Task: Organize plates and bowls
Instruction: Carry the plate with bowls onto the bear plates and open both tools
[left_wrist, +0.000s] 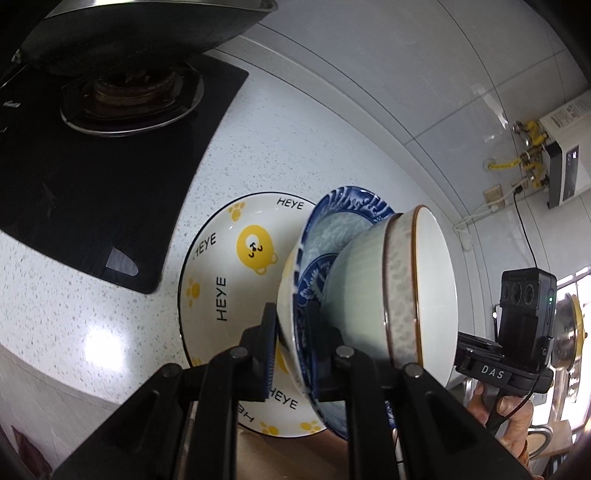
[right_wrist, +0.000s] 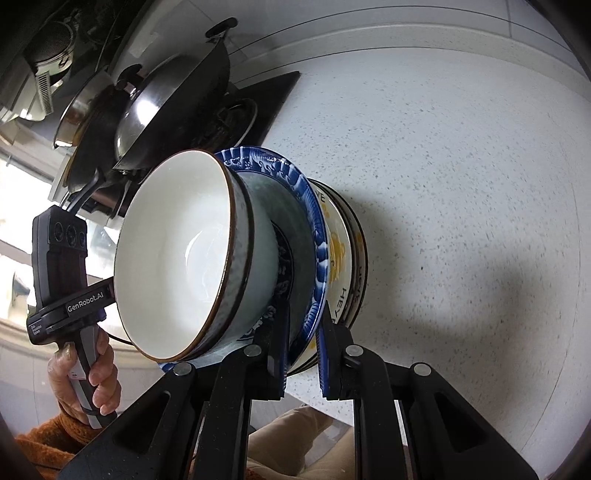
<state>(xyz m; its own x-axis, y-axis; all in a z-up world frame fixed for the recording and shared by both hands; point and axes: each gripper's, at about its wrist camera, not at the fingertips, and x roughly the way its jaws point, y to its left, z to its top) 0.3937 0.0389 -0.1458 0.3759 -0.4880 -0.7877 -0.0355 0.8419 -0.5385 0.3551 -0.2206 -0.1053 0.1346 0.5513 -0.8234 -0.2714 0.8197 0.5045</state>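
Observation:
A blue patterned plate (left_wrist: 341, 218) (right_wrist: 295, 206) carries a pale green bowl (left_wrist: 424, 284) (right_wrist: 177, 251) with a brown rim. My left gripper (left_wrist: 291, 332) is shut on one edge of the blue plate. My right gripper (right_wrist: 303, 350) is shut on the opposite edge. The plate hangs just over a white plate (left_wrist: 221, 266) with yellow bears and HEYE lettering on the counter. In the right wrist view that white plate (right_wrist: 345, 266) shows behind the blue one, with a dark-rimmed edge beneath it. Whether the blue plate touches it is unclear.
A black gas stove (left_wrist: 92, 177) with a burner and a steel wok (left_wrist: 129, 29) (right_wrist: 173, 99) is beside the plates. The speckled white counter (right_wrist: 461, 184) spreads around them. A tiled wall with a water heater (left_wrist: 561, 147) stands behind.

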